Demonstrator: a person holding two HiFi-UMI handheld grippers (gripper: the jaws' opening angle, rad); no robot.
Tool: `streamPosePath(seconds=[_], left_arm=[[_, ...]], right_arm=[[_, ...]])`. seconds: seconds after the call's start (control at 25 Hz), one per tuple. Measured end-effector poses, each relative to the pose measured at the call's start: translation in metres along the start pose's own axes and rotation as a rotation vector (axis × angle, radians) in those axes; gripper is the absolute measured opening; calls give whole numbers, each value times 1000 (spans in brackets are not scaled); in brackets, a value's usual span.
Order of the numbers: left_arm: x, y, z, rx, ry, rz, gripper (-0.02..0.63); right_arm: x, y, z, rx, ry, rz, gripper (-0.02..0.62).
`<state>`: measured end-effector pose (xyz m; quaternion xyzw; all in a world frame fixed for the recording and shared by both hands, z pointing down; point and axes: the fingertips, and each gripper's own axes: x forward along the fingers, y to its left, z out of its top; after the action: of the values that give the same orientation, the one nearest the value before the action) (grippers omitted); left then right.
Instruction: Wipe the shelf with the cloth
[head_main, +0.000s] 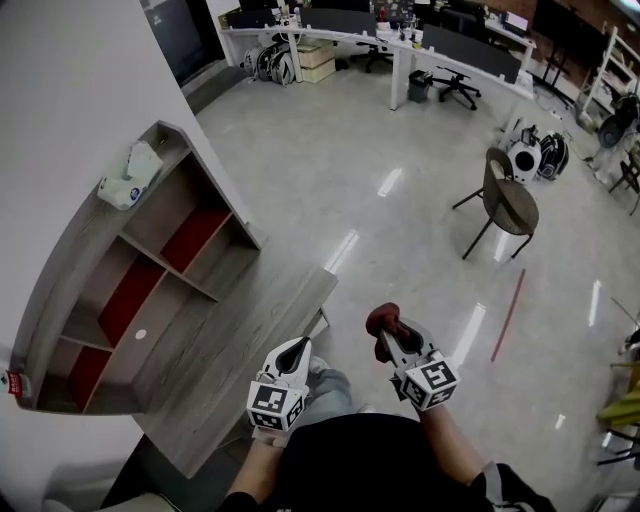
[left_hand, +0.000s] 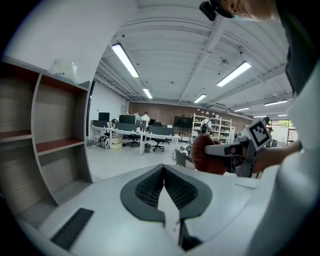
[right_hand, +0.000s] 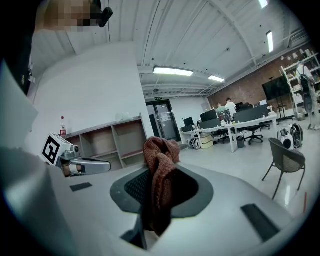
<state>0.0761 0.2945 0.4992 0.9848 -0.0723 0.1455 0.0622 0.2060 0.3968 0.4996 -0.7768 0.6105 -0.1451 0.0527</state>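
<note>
Cloth (head_main: 381, 318) bunched, clamped in the right gripper (head_main: 390, 336), well apart from the shelf (head_main: 172, 266); left gripper (head_main: 296, 350) has jaws together, empty. I'd bring it across and press flat along each board.

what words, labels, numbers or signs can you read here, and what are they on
No text is legible anywhere.
Black-and-white square markers on the left gripper and right gripper: patterns, not words.
Green sign above the glass door: too small to read.
Red label on the small bottle atop the grey wooden shelf: too blurred.
</note>
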Motion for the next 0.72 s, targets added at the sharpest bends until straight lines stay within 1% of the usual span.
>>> streamPosePath(seconds=[0.2, 0.44, 0.56, 0.64, 0.72], left_arm=[[29, 95, 25, -44, -10, 30, 9], [46, 201, 41, -51, -35, 63, 9], [45, 243, 42, -63, -41, 110, 9], [40, 266, 43, -81, -47, 152, 9], [32, 286, 42, -103, -53, 196, 9]], right_arm=[[105, 6, 30, -42, 38, 41, 66], [227, 26, 57, -86, 57, 77, 67], [277, 44, 55, -127, 81, 144, 69], [302, 61, 55, -174, 103, 191, 72], [324, 78, 56, -195, 119, 242, 72]])
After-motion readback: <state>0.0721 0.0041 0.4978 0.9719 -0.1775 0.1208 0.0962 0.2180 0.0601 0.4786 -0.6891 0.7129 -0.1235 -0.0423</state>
